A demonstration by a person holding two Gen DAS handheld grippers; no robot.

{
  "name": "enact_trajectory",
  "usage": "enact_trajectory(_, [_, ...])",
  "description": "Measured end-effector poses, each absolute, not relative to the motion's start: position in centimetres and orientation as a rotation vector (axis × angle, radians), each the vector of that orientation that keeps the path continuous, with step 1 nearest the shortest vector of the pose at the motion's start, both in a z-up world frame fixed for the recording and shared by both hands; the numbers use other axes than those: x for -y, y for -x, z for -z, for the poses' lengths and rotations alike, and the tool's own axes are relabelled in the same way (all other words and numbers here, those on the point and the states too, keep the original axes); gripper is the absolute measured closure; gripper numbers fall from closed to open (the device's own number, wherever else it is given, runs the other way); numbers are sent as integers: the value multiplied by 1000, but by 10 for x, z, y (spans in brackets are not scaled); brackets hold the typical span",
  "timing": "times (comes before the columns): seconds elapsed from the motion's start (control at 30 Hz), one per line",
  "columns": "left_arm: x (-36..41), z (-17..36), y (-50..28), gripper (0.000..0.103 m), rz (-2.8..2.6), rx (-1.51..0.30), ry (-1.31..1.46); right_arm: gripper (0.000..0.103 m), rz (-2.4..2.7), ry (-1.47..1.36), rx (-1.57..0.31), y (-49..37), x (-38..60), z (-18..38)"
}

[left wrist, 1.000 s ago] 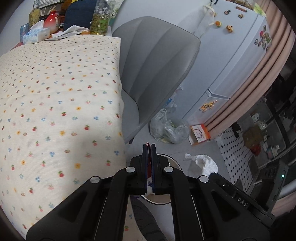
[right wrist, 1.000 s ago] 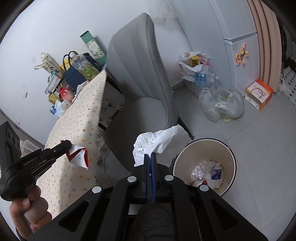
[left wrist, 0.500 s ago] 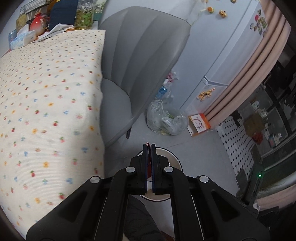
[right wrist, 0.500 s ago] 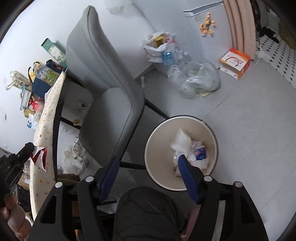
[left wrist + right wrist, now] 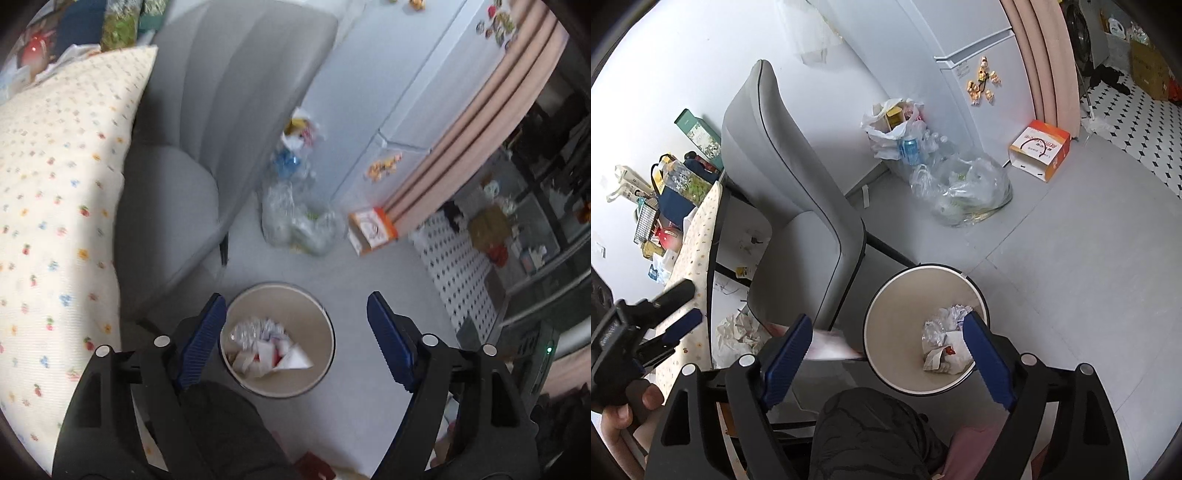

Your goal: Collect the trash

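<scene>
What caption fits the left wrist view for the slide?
Open left gripper above the round bin holding crumpled trash, beside a grey chair.

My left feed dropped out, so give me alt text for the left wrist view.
The left gripper hangs open and empty above a cream trash bin holding crumpled wrappers. A grey chair and a floral-clothed table lie left.

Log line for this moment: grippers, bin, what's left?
left gripper: open, empty | right gripper: open, empty | trash bin: holds crumpled wrappers | crumpled paper: on floor under table
</scene>
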State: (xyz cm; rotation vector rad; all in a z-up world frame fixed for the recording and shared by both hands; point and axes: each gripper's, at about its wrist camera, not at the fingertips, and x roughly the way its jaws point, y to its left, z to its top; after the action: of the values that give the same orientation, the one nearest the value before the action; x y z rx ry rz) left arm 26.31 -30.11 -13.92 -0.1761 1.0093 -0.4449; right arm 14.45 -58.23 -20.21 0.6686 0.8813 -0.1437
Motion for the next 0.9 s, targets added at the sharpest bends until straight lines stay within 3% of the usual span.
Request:
enact_trajectory(0.33, [277,126,-253,15,427,-991,165,15,87,-642,-871,-148,563,187])
enact_trajectory(0.9, [177,65,-220,7,333,-850,265,8,46,-478,-812,-142,500,97])
